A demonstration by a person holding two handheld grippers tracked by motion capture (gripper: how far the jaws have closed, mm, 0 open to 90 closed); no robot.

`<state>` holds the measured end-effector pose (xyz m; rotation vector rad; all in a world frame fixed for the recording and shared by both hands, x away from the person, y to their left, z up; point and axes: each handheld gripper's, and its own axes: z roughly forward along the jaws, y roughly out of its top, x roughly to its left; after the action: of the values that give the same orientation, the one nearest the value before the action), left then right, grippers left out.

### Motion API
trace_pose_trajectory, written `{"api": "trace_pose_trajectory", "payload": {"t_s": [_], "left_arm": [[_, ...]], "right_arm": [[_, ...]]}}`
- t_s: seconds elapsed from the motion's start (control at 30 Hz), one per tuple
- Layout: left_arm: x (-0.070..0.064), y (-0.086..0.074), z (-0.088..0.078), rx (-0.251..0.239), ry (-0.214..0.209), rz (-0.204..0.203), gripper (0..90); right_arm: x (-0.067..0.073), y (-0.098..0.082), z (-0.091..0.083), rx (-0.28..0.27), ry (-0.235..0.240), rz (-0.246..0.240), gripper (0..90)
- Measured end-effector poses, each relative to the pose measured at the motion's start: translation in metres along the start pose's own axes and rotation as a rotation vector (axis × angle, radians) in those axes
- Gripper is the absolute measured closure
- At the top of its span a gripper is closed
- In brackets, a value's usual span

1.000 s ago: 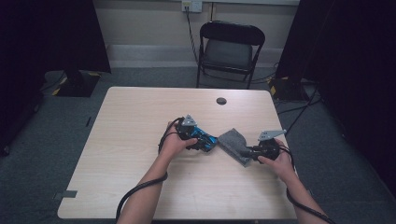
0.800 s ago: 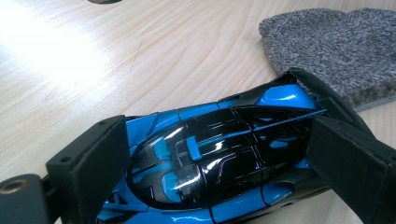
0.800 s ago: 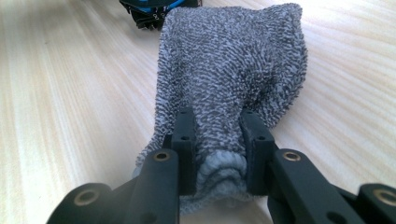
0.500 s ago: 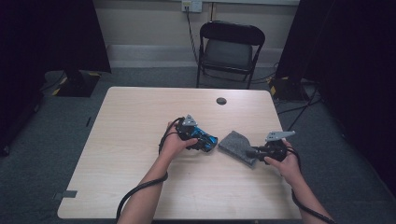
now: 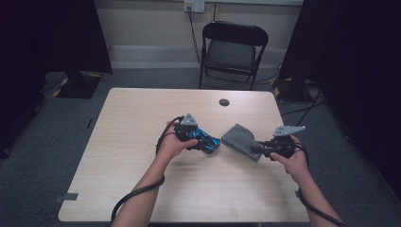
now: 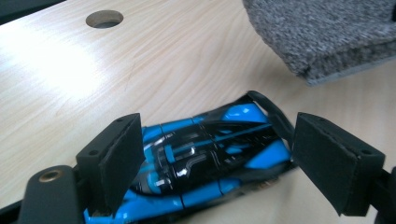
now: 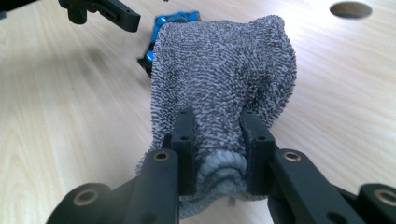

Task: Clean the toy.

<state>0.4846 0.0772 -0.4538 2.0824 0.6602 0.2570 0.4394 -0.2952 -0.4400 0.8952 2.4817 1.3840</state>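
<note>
Clearly the blue toy car (image 6: 205,158) on the table (image 5: 132,137) could skid aside, because the left gripper (image 6: 224,163) straddles it with jaws just closing, not yet pressing, while the right gripper (image 7: 218,149) pinches the grey sock (image 7: 224,70).

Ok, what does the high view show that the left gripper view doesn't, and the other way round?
High view: the folding chair behind the table, and the right hand-held gripper shut on the grey cloth.
Left gripper view: the left hand-held gripper up close, its pads flanking the blue toy car; its jaws have just been closing around it.
Both: car, cloth, tabletop and its round hole.
</note>
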Motion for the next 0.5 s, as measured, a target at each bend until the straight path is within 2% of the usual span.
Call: {"api": "trace_pose_trajectory", "payload": {"t_s": [0.17,0.43,0.5], "left_arm": [[0.0,-0.003,-0.023,-0.012,0.007,-0.004,17.0],[0.002,-0.018,-0.059,-0.044,0.031,-0.054,17.2],[0.002,-0.021,-0.067,-0.051,0.031,-0.049,17.1]], "right_arm": [[0.012,0.013,0.008,-0.027,0.029,-0.011,70.8],[0.035,0.035,0.034,-0.01,0.084,-0.073,70.8],[0.04,0.04,0.04,-0.011,0.102,-0.087,70.7]]}}
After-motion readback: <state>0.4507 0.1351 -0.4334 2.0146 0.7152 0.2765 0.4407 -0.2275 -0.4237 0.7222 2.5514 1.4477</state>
